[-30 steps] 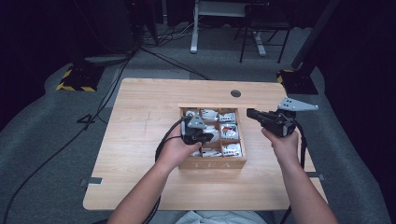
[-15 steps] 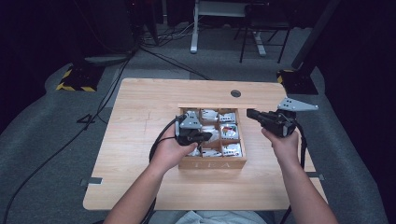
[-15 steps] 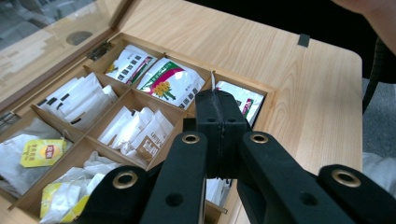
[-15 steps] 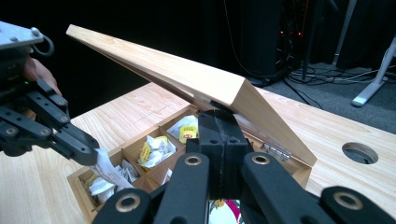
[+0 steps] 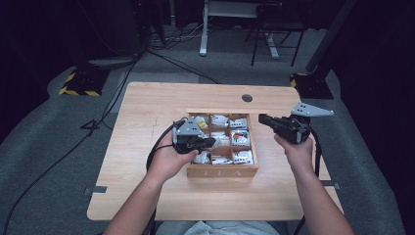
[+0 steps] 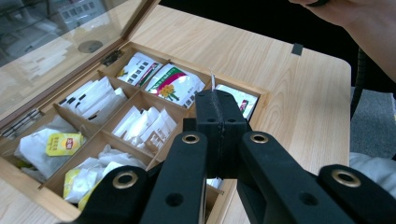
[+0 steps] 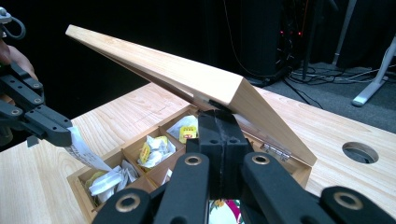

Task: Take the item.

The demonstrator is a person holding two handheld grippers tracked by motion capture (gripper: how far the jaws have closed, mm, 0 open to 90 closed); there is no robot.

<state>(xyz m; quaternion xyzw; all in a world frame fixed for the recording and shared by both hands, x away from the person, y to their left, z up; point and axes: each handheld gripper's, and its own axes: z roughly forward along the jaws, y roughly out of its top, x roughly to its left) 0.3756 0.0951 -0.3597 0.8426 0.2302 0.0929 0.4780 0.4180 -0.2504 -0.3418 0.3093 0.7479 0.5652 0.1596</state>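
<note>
Dark floor and cables are seen behind a light wooden desk point(image 5: 147, 196), on which a wooden tea box point(image 5: 222, 172) is set near the middle. Its compartments are filled with tea bags, and its lid point(image 7: 187, 74) is held up at a slant by the right hand-held gripper point(image 7: 218, 122), whose jaws are pressed together beneath the lid's front edge; whether the edge is actually pinched cannot be told. In the high view this right hand-held gripper point(image 5: 264, 119) is seen at the box's right rear corner. A white tea bag point(image 7: 86, 153) is pinched at its top between the closed jaws of the left hand-held gripper point(image 7: 65, 135) and hangs above the front compartments at the box's left side. In the left gripper view a thin white edge of the tea bag point(image 6: 212, 80) is seen sticking up between the shut jaws of the left hand-held gripper point(image 6: 219, 100). A round hole point(image 5: 247, 98) is cut in the desk behind the box
</note>
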